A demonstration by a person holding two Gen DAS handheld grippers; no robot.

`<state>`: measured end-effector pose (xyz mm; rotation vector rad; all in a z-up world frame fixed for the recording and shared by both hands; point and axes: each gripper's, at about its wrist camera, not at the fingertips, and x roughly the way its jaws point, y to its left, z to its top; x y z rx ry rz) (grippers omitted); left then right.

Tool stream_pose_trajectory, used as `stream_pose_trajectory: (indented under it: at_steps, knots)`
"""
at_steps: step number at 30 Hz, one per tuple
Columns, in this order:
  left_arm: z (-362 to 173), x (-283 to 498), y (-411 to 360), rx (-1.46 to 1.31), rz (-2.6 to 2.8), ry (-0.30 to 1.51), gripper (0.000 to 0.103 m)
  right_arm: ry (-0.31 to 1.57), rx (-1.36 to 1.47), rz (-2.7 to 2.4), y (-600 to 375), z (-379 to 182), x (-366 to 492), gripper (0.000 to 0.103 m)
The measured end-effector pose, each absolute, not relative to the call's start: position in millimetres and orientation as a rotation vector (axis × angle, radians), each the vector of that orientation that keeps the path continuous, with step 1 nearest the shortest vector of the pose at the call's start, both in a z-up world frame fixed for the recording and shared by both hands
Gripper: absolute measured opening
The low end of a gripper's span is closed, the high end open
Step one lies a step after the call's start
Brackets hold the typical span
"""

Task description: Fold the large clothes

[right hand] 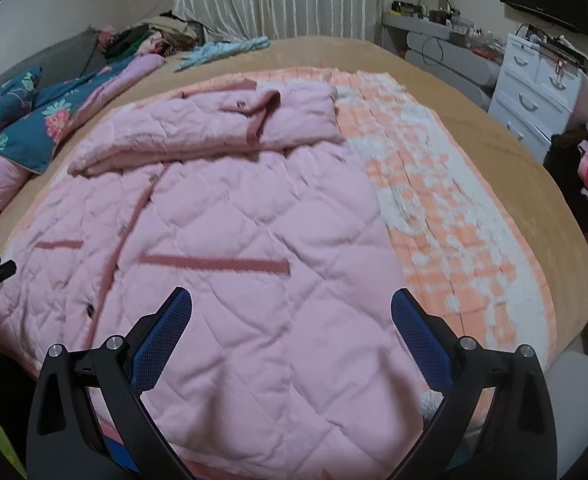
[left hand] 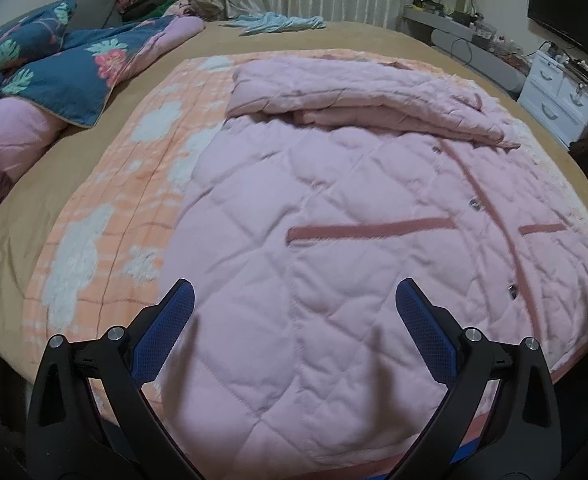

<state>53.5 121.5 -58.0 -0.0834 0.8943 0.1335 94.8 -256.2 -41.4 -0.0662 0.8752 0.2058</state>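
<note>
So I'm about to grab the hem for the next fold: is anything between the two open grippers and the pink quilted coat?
Nothing visible. The left gripper and right gripper hover open directly over the pink quilted coat, with bare fabric beneath both.

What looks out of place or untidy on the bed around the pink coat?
Nothing looks damaged or spilled. The pink quilted coat lies flat on the orange blanket, sleeves already folded across its top. Only the floral duvet sits bunched at the bed's edge.
</note>
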Motion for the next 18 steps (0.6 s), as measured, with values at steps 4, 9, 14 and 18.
stream_pose_trajectory:
  at_steps: [4,9,14,18]
  knots:
    - [-68.2,50.8,132.5,-0.097,0.153,0.919,0.094,0.909,-0.082,0.19,-261.7,-52.3,91.1,0.099]
    - [-74.4,47.7,140.6,-0.099,0.169,0.933,0.094,0.93,-0.092,0.173,-266.9,-62.0,87.3,0.099]
    - [-80.9,42.3,144.8,-0.095,0.171,0.949,0.094,0.948,-0.099,0.15,-274.2,-67.2,85.4,0.099]
    - [-87.0,37.5,152.1,-0.113,0.176,0.968,0.094,0.972,-0.1,0.128,-283.0,-73.2,83.8,0.099]
